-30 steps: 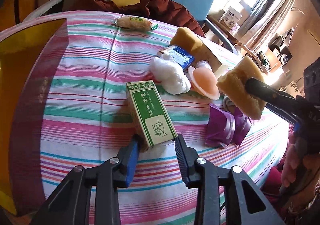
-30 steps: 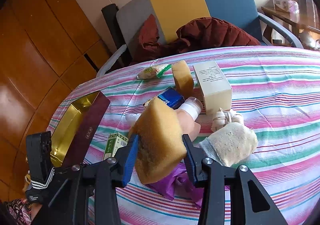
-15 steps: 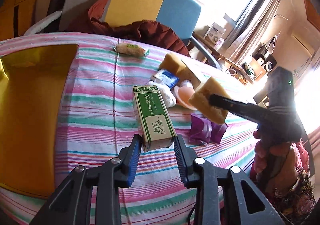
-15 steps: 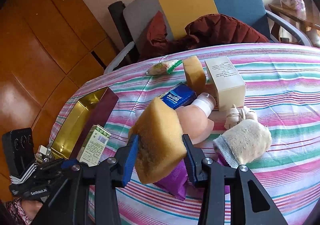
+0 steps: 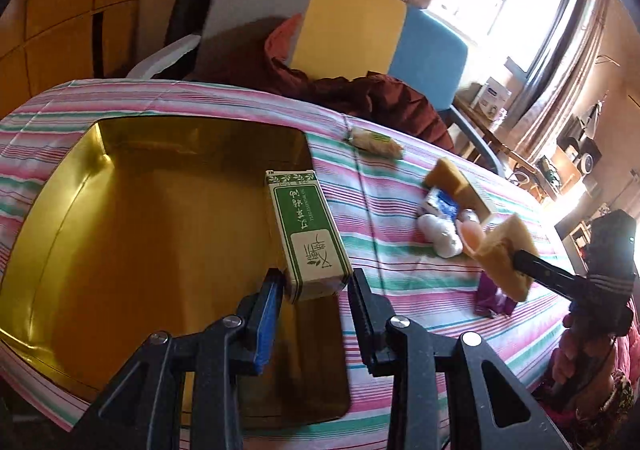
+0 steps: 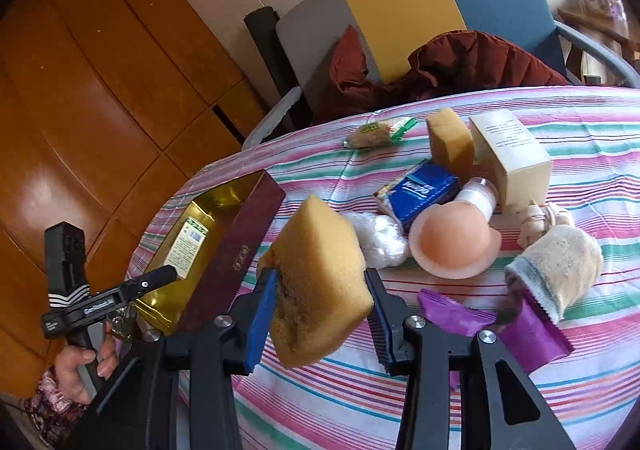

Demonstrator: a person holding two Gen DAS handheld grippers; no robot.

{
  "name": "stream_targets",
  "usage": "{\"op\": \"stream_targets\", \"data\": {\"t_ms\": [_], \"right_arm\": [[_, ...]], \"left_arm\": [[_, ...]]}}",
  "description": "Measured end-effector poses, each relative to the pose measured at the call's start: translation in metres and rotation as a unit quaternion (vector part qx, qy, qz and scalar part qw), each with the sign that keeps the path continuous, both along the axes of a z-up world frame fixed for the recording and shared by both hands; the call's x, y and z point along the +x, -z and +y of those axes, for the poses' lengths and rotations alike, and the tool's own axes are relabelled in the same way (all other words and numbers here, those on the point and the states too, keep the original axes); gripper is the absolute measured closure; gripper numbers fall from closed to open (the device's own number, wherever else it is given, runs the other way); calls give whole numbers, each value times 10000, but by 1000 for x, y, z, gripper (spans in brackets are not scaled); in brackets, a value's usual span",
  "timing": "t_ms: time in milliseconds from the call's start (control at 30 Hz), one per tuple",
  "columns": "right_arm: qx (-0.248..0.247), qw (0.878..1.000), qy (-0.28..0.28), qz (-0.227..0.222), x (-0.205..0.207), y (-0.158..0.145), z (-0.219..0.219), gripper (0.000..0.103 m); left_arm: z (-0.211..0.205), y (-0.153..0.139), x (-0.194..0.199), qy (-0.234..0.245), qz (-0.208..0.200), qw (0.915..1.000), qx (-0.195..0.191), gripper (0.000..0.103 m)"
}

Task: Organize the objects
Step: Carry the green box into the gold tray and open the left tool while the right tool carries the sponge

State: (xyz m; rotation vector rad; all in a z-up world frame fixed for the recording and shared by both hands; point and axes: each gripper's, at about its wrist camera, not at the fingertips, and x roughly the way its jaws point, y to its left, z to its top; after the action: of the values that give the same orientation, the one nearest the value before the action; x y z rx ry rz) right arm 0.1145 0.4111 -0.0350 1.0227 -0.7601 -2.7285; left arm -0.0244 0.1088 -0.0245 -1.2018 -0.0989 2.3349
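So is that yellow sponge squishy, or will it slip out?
Probably squishy: the sponge looks porous and bulges past the right gripper fingers. It seems light, held clear of the table by one end. It likely won't slip, since its rough surface is pinched between both pads.

Gold tray point(image 5: 132, 218): glossy, mirror-like lining, reflective; outer wall point(image 6: 236, 254) matt maroon. Green box point(image 5: 308, 234) held over the tray's right edge: printed card, slight sheen. Tablecloth point(image 5: 400, 210) right of the tray: woven striped cloth, matt, lightly creased. Sponge point(image 6: 320, 282): porous foam, rough, matt. Blue packet point(image 6: 420, 190) beyond the sponge: glossy plastic film. Peach dome point(image 6: 452, 242): smooth, soft sheen. Sock point(image 6: 560, 270): nubbly knit. Purple wrapper point(image 6: 520, 330): shiny film. Cabinet panels point(image 6: 100, 90) behind the tray: polished wood.
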Motion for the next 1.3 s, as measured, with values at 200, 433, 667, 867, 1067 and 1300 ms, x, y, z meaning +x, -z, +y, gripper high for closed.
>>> {"op": "stream_targets", "data": {"t_ms": [200,433,667,867,1067,1300], "right_arm": [[-29,9991,-398,144,-23,-21,-50,59],[-183,9972,-729,21,-62,-34,-109,59],[-231,9934,-1089,-284,-97,-26,-163,58],[-163,9901,-1297,-502,-115,-17,-193,58],[-85,9890,-1233,-811,-133,-9,-203,58],[-59,9853,-1106,-1299,-171,9,-212,57]], "left_arm": [[-47,19,-51,-488,-367,9977,-297,69],[-75,34,-111,-764,-546,9905,-1002,69],[-97,49,-152,-1090,-779,9839,-1179,69],[-107,51,-170,-1302,-716,9806,-1278,59],[-129,31,-151,-1509,-649,9845,-610,59],[-154,15,-96,-2235,-468,9736,-44,59]]}}
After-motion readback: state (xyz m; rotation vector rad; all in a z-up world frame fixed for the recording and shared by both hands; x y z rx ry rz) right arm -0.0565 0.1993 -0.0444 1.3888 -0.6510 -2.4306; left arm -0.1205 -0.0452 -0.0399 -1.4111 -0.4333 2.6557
